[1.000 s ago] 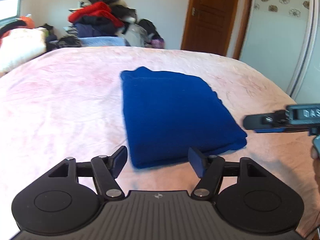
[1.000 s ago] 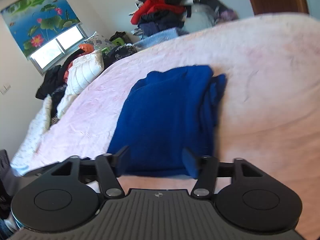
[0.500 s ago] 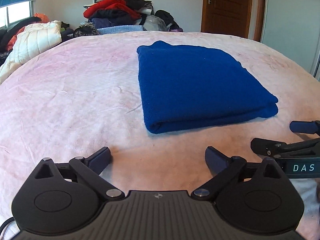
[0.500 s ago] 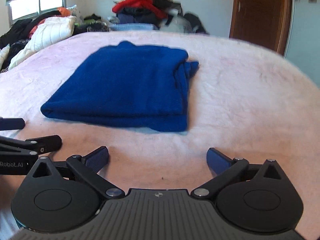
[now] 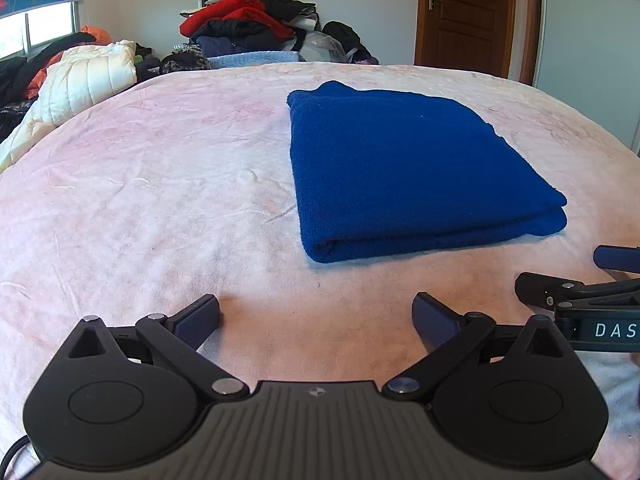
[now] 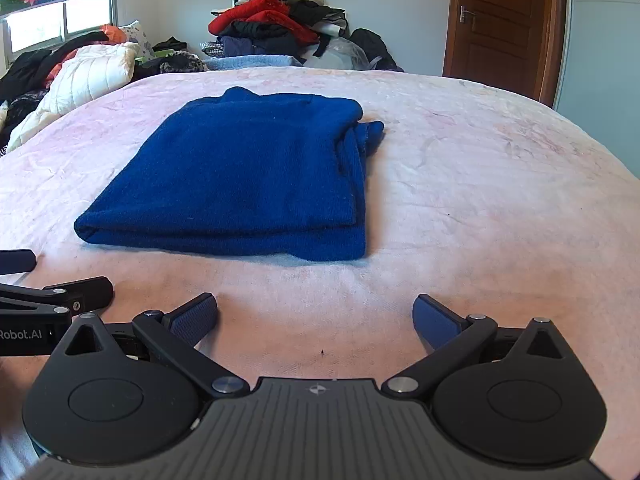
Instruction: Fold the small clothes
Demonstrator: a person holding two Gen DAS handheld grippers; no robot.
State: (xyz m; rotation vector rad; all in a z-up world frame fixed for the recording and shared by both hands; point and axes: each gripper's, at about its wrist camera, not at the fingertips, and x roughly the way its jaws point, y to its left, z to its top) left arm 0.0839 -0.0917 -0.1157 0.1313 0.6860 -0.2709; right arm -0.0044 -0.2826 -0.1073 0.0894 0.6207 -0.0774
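Evidently finished, the blue garment [image 5: 412, 168] lies folded on the bed [image 5: 160, 200]; both grippers (left gripper [image 5: 316, 316], right gripper [image 6: 316, 316]) rest just short of it, jaws spread wide and empty.

"DAS" on right tongs [image 5: 612, 276]; "Robot.AI" on left tongs [image 6: 24, 280]

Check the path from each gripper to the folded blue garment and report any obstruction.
Nothing visible stands in the way. Only bare pink bedspread lies between the open left gripper and the folded blue garment, and the same holds for the open right gripper. The clothes pile sits far behind the bed.
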